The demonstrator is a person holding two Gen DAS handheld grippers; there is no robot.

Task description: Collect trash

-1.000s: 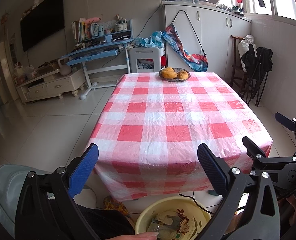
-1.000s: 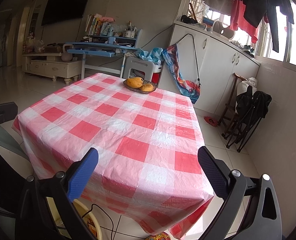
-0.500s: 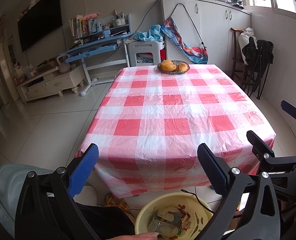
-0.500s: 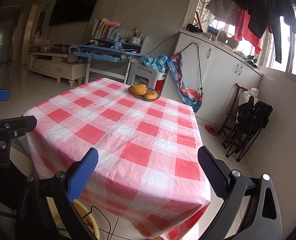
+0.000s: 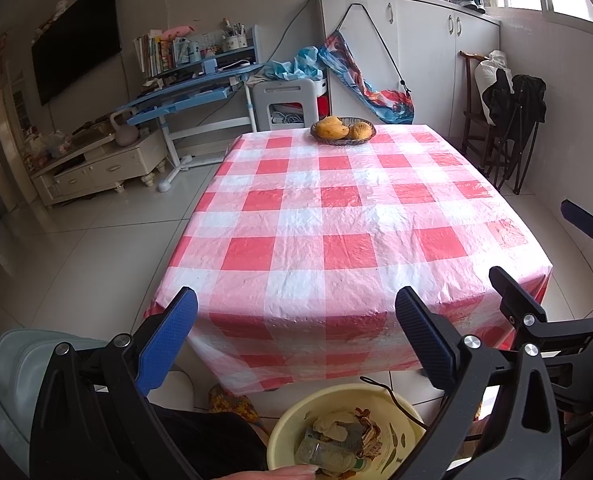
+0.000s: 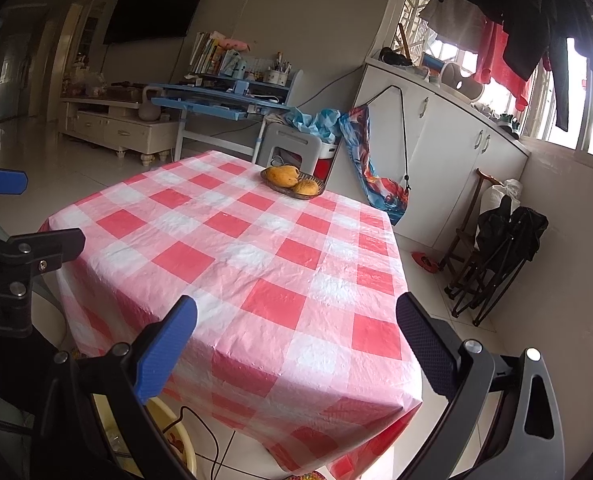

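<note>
A yellow basin [image 5: 292, 420] sits low in front of the table and holds crumpled wrappers and a plastic bottle [image 5: 328, 446]. Its rim [image 6: 176, 436] also shows at the bottom left of the right wrist view. My left gripper [image 5: 296, 320] hangs open above the basin, with nothing between its fingers. My right gripper [image 6: 296, 328] is open too, held over the table's near corner, and it appears from the side [image 5: 536, 256] in the left wrist view. The red-and-white checked tablecloth [image 5: 336, 216] carries only a basket of mangoes [image 5: 342, 130] at its far end.
A fingertip [image 5: 292, 471] shows beside the basin. A black cable [image 5: 392, 392] runs over the basin's rim. A blue desk [image 5: 188, 96], a white stool [image 5: 284, 100] and cabinets [image 5: 416, 60] stand beyond the table. Folded chairs [image 6: 492, 256] lean at the right wall.
Both grippers have pulled back and risen, so the table sits farther off and more of the basin shows. Both stay open.
</note>
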